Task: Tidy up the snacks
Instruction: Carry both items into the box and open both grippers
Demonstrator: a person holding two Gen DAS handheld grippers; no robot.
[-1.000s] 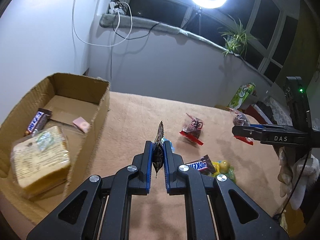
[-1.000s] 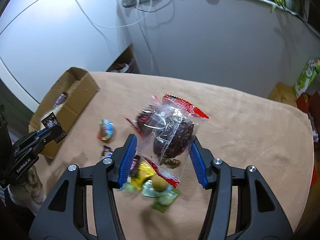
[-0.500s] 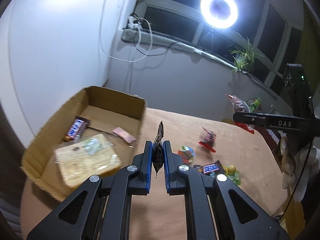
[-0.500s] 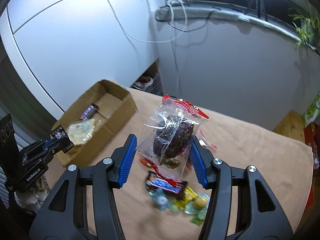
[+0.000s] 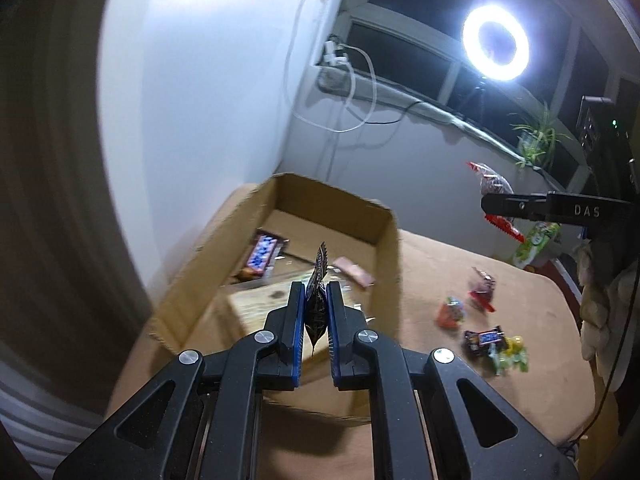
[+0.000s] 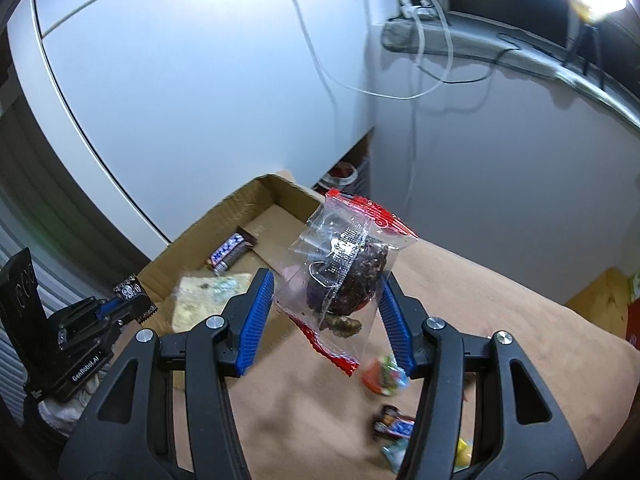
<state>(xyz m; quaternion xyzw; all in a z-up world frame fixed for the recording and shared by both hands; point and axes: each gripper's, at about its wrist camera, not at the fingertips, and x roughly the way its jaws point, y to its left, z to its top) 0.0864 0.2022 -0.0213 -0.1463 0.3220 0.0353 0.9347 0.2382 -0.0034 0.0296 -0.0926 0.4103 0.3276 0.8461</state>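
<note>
My left gripper (image 5: 316, 292) is shut on a small black snack packet (image 5: 318, 300), held edge-on above the near part of the open cardboard box (image 5: 384, 220). The box holds a chocolate bar (image 5: 262, 258), a wrapped sandwich (image 5: 264, 300) and a small pink packet (image 5: 354, 274). My right gripper (image 6: 326, 292) is shut on a clear bag with red ends holding a dark cake (image 6: 344, 272), raised above the table beside the box (image 6: 248, 196). The left gripper with its black packet (image 6: 132, 296) shows at lower left in the right wrist view.
Loose snacks lie on the tan table (image 5: 440, 264): a red candy (image 5: 448, 312), a red-ended bag (image 5: 482, 290), a Snickers bar (image 5: 486, 338) and yellow-green sweets (image 5: 510, 354). A white wall rises behind the box. A ring light (image 5: 496, 42) and a plant (image 5: 536, 140) stand at the window.
Both grippers have swung left towards the box with their loads still held. The box now sits right ahead of the left gripper; the loose snacks have shifted right in view.
</note>
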